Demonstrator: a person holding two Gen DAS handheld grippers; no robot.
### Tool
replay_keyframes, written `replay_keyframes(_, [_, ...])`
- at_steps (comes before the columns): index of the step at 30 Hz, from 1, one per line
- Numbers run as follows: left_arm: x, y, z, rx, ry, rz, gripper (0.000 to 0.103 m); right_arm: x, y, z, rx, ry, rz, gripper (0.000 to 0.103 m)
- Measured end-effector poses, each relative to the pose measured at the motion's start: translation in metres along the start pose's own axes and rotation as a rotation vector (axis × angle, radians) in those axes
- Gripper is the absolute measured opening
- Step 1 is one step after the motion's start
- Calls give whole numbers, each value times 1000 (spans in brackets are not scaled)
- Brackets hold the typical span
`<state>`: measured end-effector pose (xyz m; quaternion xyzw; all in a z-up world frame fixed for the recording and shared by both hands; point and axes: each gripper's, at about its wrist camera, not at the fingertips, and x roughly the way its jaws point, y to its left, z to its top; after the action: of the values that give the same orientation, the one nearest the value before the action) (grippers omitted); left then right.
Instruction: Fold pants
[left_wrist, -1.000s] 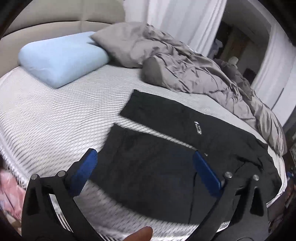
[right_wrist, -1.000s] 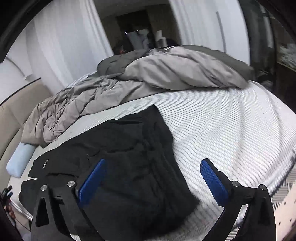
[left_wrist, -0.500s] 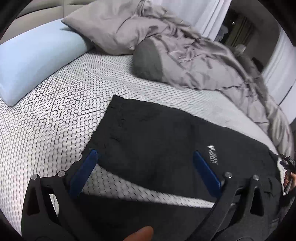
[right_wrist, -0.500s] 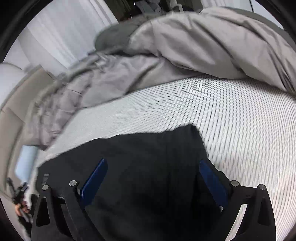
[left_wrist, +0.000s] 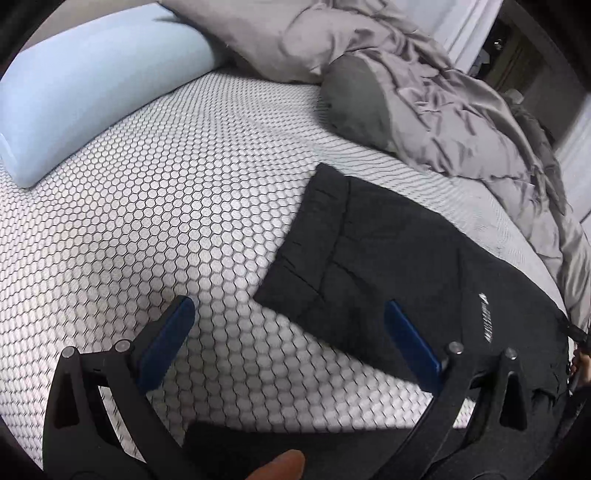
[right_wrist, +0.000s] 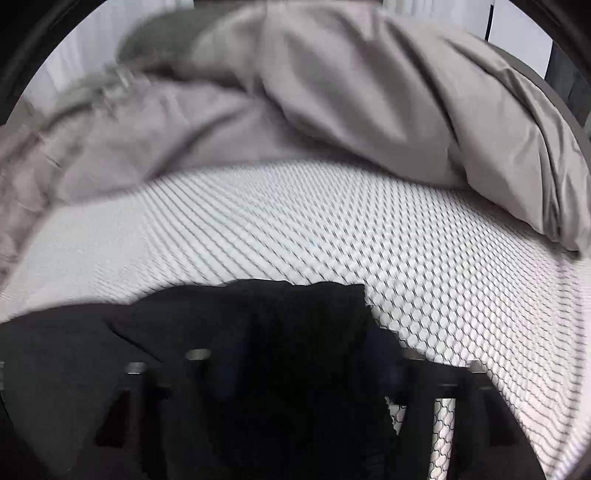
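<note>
Black fabric pants stretch rightward; left gripper gapes empty beside the hem (right gripper closing around cloth).

text: small white logo and one line of lettering | on: black pants, at 4 o'clock in left wrist view | legibility: too small to read | right wrist view: no text
</note>
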<state>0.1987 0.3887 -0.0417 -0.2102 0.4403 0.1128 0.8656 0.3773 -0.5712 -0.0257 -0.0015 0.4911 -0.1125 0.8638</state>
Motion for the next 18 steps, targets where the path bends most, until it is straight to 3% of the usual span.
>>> replay_keyframes(3, [-33, -4, -15, 34, -42, -18, 102, -38, -5, -10, 32, -68, 90, 68])
replay_keyframes(6, [-69, -6, -31, 42, -96, -27, 102, -103, -27, -40, 58, -158, 192, 89])
replay_keyframes(8, [-89, -6, -46, 40, -114, -41, 102, -140, -39, -71, 60, -214, 221, 92])
replay_keyframes(12, [-129, 3, -85, 24, -138, -44, 102, -201, -62, -157, 98, -297, 252, 101])
replay_keyframes(18, [-163, 33, -155, -18, -101, -114, 102, -225, -100, -291, 306, -301, 330, 102])
